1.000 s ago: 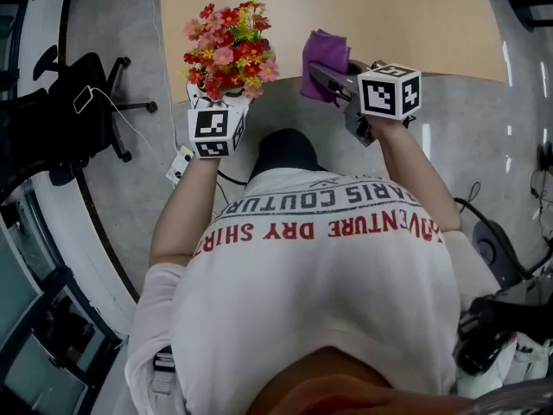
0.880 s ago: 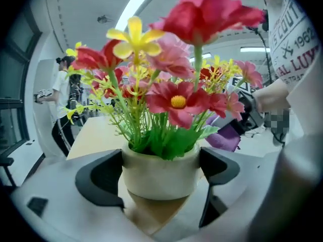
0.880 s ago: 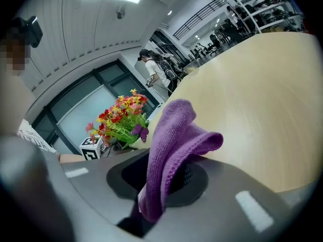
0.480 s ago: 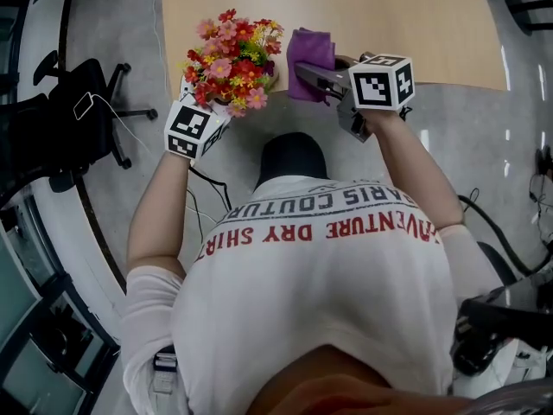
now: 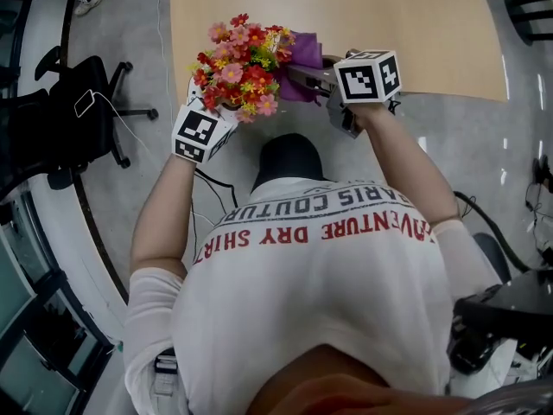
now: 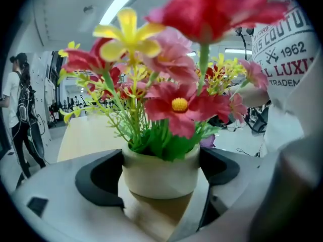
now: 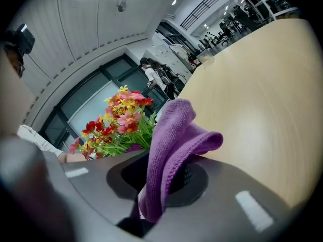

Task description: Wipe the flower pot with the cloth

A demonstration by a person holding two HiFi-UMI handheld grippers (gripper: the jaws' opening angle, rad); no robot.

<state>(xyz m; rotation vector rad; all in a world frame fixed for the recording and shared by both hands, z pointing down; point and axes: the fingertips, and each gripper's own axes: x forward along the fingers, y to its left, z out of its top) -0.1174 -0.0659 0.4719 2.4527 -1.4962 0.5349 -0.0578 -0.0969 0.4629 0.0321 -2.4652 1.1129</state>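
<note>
A cream flower pot point(image 6: 159, 178) full of red, pink and yellow artificial flowers point(image 6: 174, 102) sits between the jaws of my left gripper point(image 6: 160, 171), which is shut on its sides. In the head view the flowers point(image 5: 244, 66) hide the pot, and the left gripper point(image 5: 210, 102) holds it in the air near the table edge. My right gripper point(image 5: 304, 76) is shut on a purple cloth point(image 5: 304, 52), whose folded end presses against the right side of the bouquet. In the right gripper view the cloth point(image 7: 174, 140) stands up from the right gripper point(image 7: 161, 178), with the flowers point(image 7: 118, 122) just left of it.
A pale wooden table point(image 5: 389, 24) lies ahead, below both grippers. A black office chair point(image 5: 78, 111) stands on the grey floor at the left, with a cable point(image 5: 130, 128) trailing by it. A person point(image 6: 17, 110) stands far back in the left gripper view.
The right gripper carried the cloth leftward until it met the flowers. The left gripper stayed in place, and the pot and its marker cube tilted.
</note>
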